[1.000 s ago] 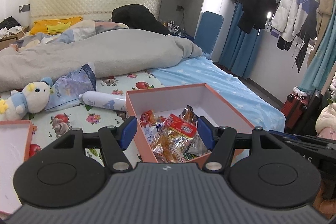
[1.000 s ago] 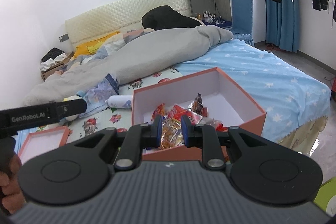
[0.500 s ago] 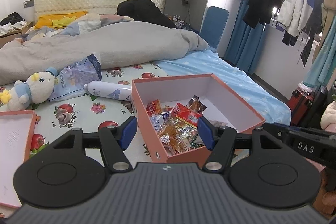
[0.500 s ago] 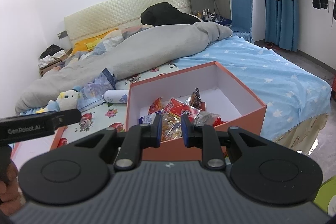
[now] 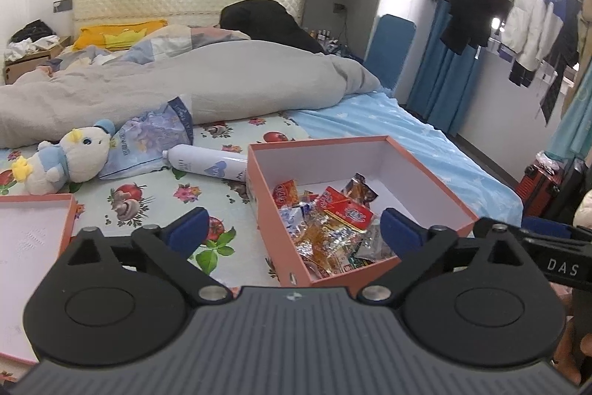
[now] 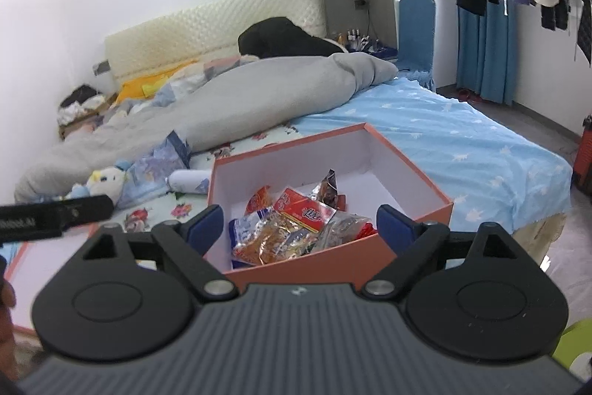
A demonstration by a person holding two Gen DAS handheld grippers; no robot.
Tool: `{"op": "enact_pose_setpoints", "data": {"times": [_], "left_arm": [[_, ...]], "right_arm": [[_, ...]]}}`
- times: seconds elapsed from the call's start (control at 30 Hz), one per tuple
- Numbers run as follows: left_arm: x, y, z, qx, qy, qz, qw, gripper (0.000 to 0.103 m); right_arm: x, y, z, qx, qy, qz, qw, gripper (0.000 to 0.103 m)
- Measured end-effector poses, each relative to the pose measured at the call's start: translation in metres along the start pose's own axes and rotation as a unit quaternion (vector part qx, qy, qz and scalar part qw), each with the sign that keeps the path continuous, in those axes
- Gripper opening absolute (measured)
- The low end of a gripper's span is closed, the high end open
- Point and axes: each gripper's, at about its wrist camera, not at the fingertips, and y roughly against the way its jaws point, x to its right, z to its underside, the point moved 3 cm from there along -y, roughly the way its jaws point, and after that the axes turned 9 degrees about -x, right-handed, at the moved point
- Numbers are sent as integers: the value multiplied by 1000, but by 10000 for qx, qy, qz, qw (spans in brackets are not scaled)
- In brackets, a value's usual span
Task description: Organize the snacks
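Both grippers hovering before box [image 5: 364, 274], left gripper [image 5: 292, 226] and right gripper [image 6: 301, 223] opening, gripping nothing. Left view alone showing whole bottle [image 5: 207, 163] left of box; right view showing floor [image 6: 555, 132] beyond box.

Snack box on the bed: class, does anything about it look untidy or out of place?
Yes. The snack packets lie in a jumbled heap crowded into the near corner of the orange box, the rest bare. Its lid lies apart to the left, and a white bottle rests against the box's far-left side.
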Motion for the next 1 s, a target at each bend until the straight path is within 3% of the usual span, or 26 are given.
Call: {"op": "enact_pose_setpoints", "data": {"times": [0.33,1.0], "left_arm": [[-4,-2,-4,-66,10,-221,9997,102],[-8,-1,-5,-122,-9,-265,9996,103]], "right_arm": [[3,-3,1,-46,-43,123,9999,91],[-4,3,-3,38,28,112,9999,91]]}}
